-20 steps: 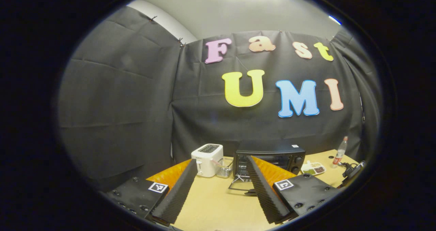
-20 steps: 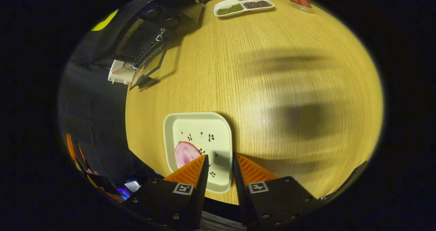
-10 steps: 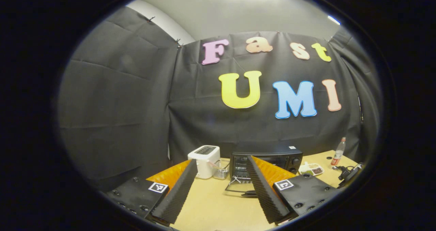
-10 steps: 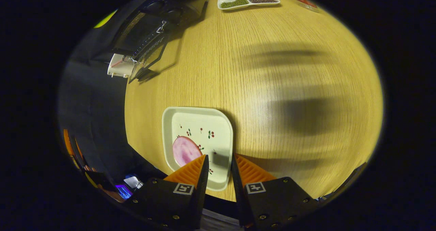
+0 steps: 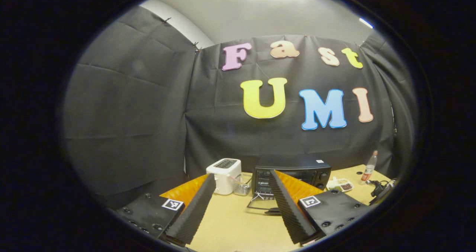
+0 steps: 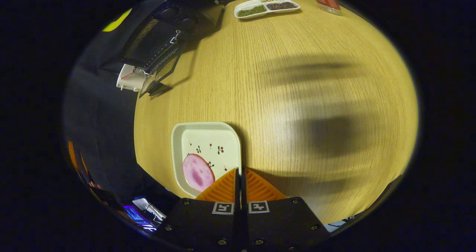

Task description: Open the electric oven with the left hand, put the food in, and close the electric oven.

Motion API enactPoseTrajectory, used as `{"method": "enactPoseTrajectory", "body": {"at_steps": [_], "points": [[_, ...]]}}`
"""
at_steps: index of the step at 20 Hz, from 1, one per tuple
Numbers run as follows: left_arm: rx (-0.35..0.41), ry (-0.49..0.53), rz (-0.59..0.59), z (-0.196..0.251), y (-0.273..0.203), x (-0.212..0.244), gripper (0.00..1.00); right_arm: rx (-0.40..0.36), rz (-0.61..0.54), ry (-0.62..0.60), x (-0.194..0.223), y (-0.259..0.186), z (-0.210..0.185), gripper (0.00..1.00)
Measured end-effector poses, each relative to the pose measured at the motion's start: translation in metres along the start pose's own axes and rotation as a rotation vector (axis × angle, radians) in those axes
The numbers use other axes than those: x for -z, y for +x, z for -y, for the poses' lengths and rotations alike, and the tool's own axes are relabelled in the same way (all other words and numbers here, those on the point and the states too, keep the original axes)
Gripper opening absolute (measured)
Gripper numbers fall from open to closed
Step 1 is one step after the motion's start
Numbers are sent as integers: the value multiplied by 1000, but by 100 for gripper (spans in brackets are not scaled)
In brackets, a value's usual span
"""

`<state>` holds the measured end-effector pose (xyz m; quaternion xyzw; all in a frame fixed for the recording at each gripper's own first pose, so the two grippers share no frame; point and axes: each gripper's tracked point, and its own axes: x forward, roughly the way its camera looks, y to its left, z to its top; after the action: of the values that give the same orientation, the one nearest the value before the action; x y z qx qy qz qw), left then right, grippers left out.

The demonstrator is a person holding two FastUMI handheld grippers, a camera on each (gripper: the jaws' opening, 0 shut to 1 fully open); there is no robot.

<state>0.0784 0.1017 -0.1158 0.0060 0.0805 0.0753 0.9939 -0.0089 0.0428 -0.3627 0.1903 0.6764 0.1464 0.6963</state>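
Observation:
The black electric oven (image 5: 292, 172) stands at the back of the table with its glass door (image 5: 262, 203) folded down open. My left gripper (image 5: 241, 174) hovers open well in front of it, holding nothing. In the right gripper view the oven (image 6: 160, 40) lies far off at the upper left, its door (image 6: 163, 73) hanging open. A cream square plate (image 6: 204, 146) with small red prints carries a round pink slice of food (image 6: 198, 172) near the table's front edge. My right gripper (image 6: 240, 169) is shut on the plate's right rim.
A white toaster (image 5: 225, 174) and a small clear container (image 5: 241, 185) stand left of the oven. A divided snack tray (image 5: 340, 185) and a bottle (image 5: 367, 168) sit to its right. The wooden table (image 6: 305, 96) spreads wide between plate and oven.
My right gripper's fingers have come together onto the plate's right rim, and the plate has shifted slightly left in that view. The left gripper has barely moved and stays open.

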Motion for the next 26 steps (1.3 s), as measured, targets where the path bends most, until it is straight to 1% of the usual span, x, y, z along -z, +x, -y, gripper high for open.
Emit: {"method": "enactPoseTrajectory", "body": {"at_steps": [2, 3, 4, 8, 10, 13, 17, 22, 25, 26], "points": [[1, 6, 5, -1, -1, -2, 92, -47, 14, 32, -1, -2, -3, 0], [2, 9, 6, -2, -1, -4, 92, -77, 24, 59, -1, -6, -3, 0], [4, 10, 6, -2, -2, -4, 98, -97, 36, 86, 0, -11, -2, 0], [12, 10, 4, -1, -1, -3, 98, -143, 74, 140, -5, -25, -2, 0], [18, 9, 5, 0, 1, -3, 98, -170, 102, 173, -10, -31, -10, 0], [28, 6, 6, 1, 6, -3, 98, -209, 149, 221, -24, -40, -39, 0], [37, 1, 3, -1, 16, -1, 100, -228, 227, 279, -50, -47, -74, 0], [35, 3, -7, -14, 30, 5, 100, -257, 316, 353, -85, -43, -114, 0], [30, 3, -7, -26, 42, 6, 92, -279, 369, 424, -106, -35, -135, 0], [29, 3, -8, -29, 46, 7, 92, -288, 377, 448, -113, -32, -141, 0]]}}
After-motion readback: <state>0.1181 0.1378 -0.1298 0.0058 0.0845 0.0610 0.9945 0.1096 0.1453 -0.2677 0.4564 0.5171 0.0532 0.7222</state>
